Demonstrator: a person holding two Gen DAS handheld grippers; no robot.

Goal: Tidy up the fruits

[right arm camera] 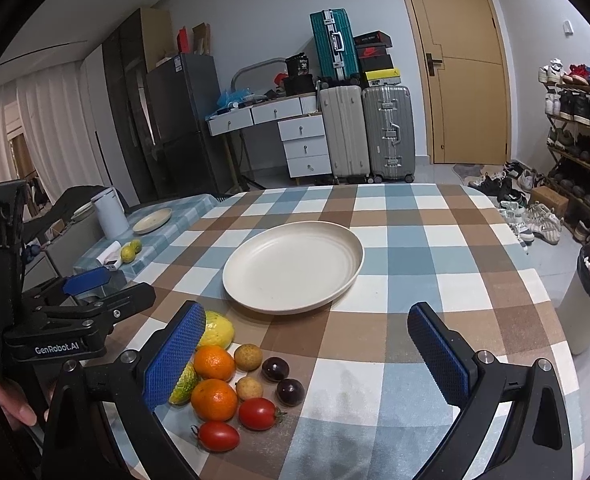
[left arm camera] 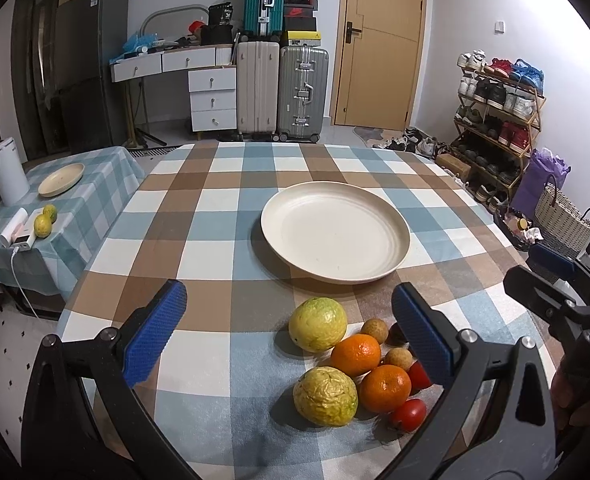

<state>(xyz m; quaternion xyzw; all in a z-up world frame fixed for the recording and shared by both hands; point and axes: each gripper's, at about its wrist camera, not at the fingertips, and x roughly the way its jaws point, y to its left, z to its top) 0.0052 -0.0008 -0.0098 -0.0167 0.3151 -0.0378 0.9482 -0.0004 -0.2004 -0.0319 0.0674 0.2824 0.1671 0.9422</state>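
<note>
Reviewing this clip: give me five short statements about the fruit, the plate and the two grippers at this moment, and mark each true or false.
1. The large cream plate has fruit on it. False: it is bare; all the fruit lies on the checked tablecloth in front of it.
2. Both the left gripper and the right gripper have their jaws spread wide and hold nothing. True.
3. Two oranges lie in the pile. True.
4. The pile holds three tomatoes. False: the right wrist view shows two tomatoes.
5. Two dark purple fruits lie on the side of the pile away from the yellow-green fruits. True.
</note>
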